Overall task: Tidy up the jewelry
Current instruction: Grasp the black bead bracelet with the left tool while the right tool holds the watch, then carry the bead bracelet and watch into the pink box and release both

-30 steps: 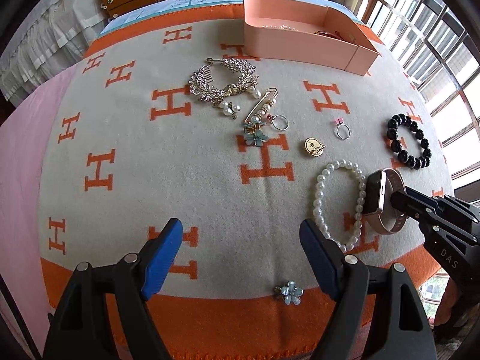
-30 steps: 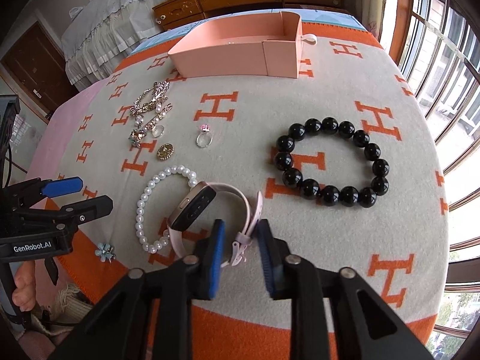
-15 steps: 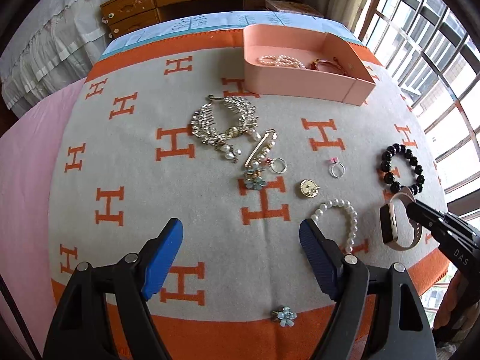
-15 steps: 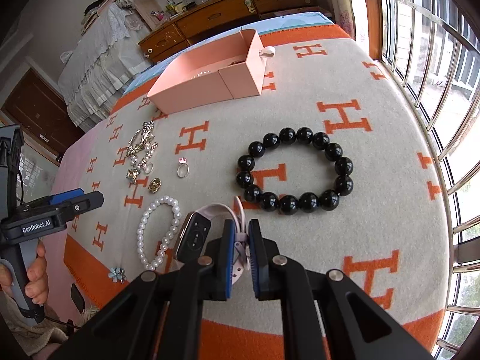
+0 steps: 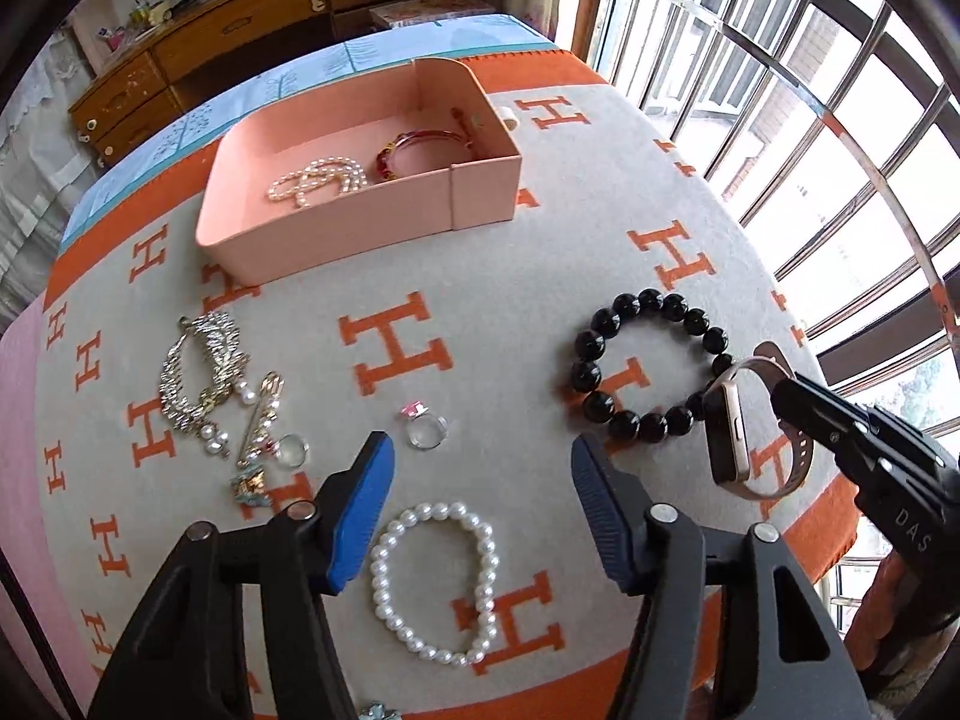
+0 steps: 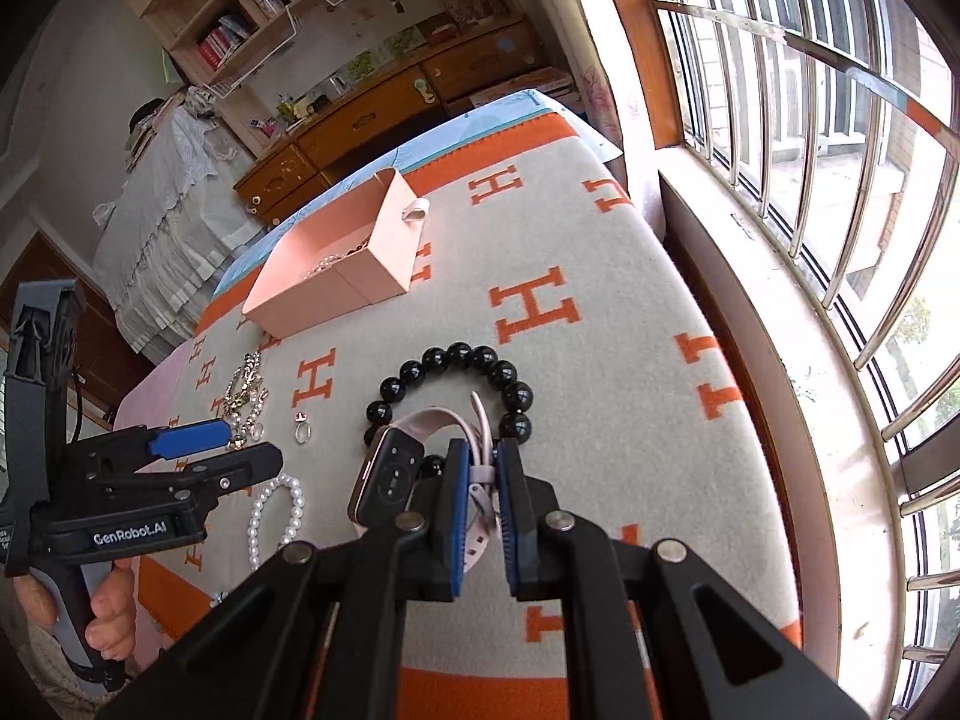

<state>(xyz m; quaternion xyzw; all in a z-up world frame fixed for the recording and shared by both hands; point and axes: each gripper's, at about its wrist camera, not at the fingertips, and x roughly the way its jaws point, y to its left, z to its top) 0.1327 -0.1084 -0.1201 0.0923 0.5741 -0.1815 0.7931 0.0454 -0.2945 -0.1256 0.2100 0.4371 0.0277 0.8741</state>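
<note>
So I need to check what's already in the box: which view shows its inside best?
The left wrist view: it looks down into the box, showing a pearl strand and red bangle. The right wrist view sees mostly its outer wall.

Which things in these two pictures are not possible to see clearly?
- Box contents, right wrist view: near wall hides most.
- Flower charm, left wrist view: cut by bottom edge.
- Watch strap, right wrist view: right gripper covers the clamped part.
- Ring stone, right wrist view: too small.
</note>
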